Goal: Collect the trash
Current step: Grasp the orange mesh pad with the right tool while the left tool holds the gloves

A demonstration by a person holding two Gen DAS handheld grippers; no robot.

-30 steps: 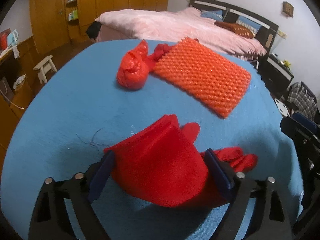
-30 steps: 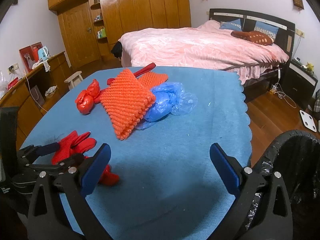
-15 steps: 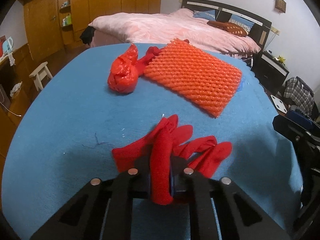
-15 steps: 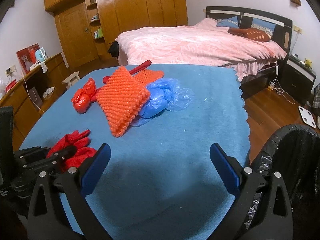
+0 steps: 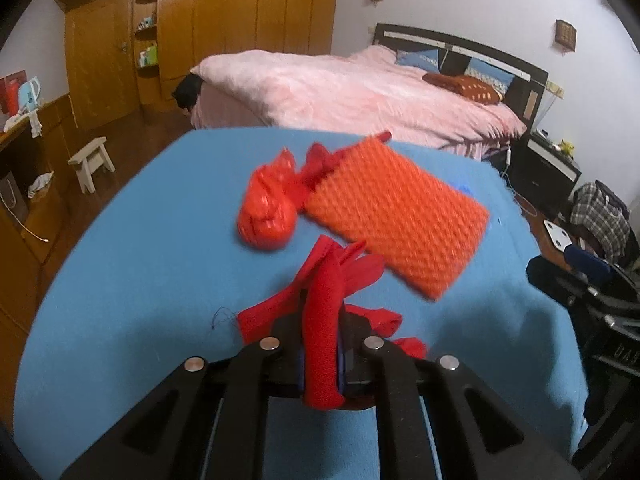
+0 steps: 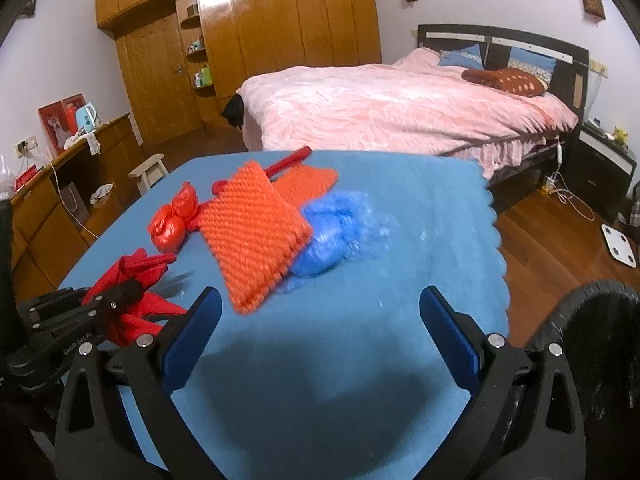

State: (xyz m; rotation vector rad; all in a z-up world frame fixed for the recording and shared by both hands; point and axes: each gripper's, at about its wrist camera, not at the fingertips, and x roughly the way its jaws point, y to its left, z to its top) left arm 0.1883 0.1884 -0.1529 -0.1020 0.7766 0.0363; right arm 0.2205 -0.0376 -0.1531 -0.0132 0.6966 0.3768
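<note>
**Glove now clamped, lifting off the table**

Left tongs [image 5: 320,364]: pressed together on the red glove [image 5: 322,320], where a second ago stood wide around it. Glove pinched into a narrow ridge between the pads, cuff hanging below, fingers fanning forward; seems raised off the blue table [image 5: 140,260], seen from higher than half a second ago. Means the pick is made; remaining, by judgement, a carry across to the black bin [image 6: 592,320] past the table's right edge.

Right tongs [image 6: 320,336]: wide apart, holding nothing, low over the near table.

Further out: red bag [image 5: 268,216], knotted; orange foam sheet [image 5: 396,216] just beside it; blue bag [image 6: 332,236] partly under the sheet; a second orange sheet behind. All awaiting collection.

In the way: right tongs between glove and bin; likely need of shifting aside. Dangling glove fingers could catch the bin rim.
</note>
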